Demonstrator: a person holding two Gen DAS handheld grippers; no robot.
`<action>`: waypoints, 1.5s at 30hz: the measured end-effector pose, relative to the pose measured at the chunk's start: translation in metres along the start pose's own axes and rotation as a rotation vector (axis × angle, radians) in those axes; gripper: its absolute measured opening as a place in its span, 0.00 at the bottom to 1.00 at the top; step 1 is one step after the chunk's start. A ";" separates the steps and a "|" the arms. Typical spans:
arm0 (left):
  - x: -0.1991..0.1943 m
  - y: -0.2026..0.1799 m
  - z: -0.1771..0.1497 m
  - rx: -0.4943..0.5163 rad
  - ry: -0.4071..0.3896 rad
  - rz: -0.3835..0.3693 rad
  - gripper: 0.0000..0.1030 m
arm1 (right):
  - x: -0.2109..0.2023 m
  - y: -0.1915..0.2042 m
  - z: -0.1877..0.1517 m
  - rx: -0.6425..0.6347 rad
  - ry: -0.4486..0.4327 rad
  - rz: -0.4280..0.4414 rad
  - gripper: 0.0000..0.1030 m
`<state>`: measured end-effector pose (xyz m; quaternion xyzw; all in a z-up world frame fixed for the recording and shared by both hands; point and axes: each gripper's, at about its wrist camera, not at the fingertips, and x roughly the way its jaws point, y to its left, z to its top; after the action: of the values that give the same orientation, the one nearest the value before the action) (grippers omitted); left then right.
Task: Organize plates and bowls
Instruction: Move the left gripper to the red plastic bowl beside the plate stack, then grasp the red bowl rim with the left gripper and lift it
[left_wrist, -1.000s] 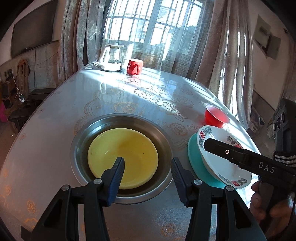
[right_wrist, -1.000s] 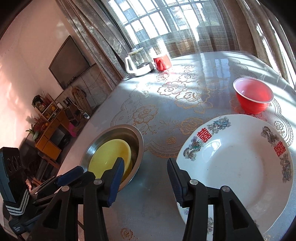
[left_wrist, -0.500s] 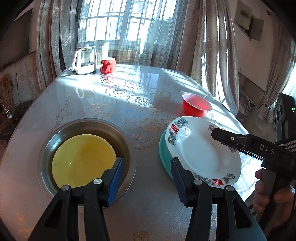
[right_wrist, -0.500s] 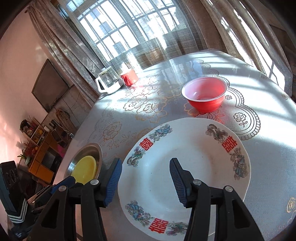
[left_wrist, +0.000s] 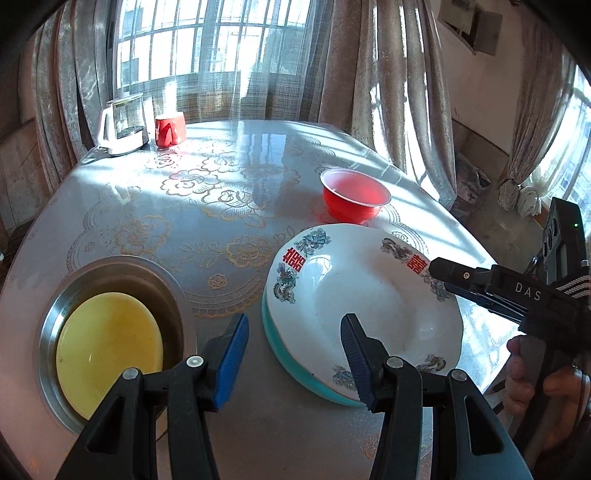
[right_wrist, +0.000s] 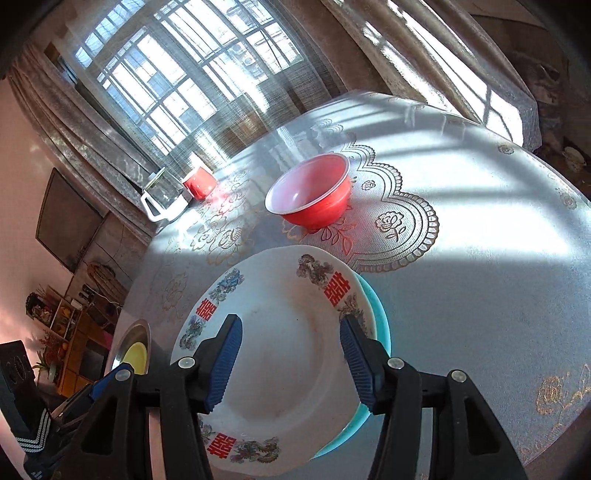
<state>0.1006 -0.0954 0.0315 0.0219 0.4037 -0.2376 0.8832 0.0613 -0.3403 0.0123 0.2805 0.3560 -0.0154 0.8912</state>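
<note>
Our right gripper (right_wrist: 290, 360) and left gripper (left_wrist: 293, 354) hung half-open, jaws empty, over the white plate (left_wrist: 364, 306) atop a teal plate (left_wrist: 295, 363) on the counter (left_wrist: 207, 192); a one-sided rim grab could slide both.

Black claw (left_wrist: 293, 360) arms with silver screws, ribbed blue pads (left_wrist: 232, 354), white "DAS" lettering.

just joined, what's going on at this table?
A person holds a claw in each hand over a round table with a floral cover. Both claws are open and empty. The right claw hovers over the white patterned plate, which sits on a teal plate; the left claw hangs just beside that stack. A yellow plate lies in a steel basin, and a red plastic bowl stands apart.
</note>
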 end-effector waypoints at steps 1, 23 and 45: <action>0.002 -0.003 0.002 0.008 0.001 -0.014 0.51 | 0.000 -0.003 0.000 0.005 0.001 -0.001 0.54; 0.042 -0.005 0.060 -0.045 0.022 -0.042 0.51 | -0.004 -0.028 0.046 0.048 -0.036 0.032 0.55; 0.154 -0.012 0.151 -0.231 0.125 -0.243 0.41 | 0.092 -0.041 0.129 0.103 0.043 -0.037 0.38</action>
<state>0.2879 -0.2026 0.0230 -0.1139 0.4819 -0.2930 0.8179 0.2013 -0.4246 0.0088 0.3196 0.3787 -0.0441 0.8675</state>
